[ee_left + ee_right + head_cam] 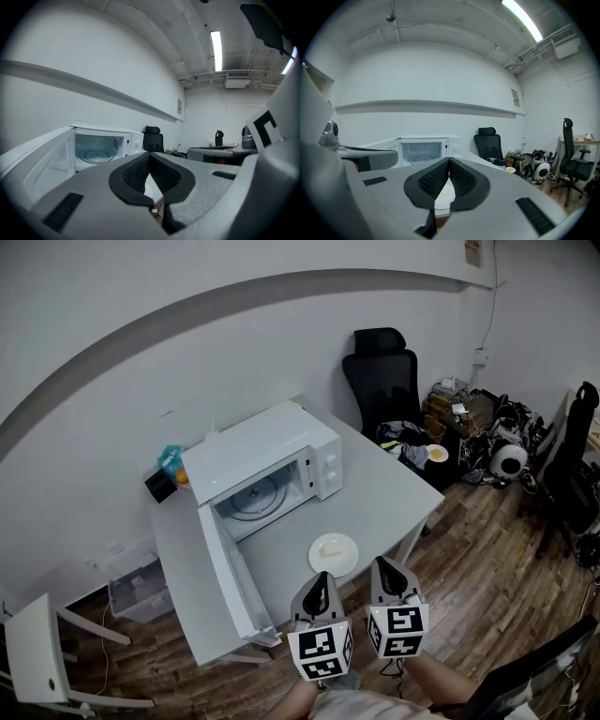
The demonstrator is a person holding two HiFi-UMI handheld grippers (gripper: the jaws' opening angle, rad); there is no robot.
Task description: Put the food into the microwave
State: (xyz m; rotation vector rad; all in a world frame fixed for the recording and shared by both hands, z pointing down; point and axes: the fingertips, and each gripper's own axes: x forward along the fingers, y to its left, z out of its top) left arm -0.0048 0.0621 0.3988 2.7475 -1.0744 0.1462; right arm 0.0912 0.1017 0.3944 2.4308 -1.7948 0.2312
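White plate with the food sits on the table, right ahead of the fingertips and roughly between the two pairs. Left gripper and right gripper are both pinched fully closed, holding nothing. The microwave is further ahead and off to the left of them, its door swung wide open.

White microwave, white plate, grey table — black chair.
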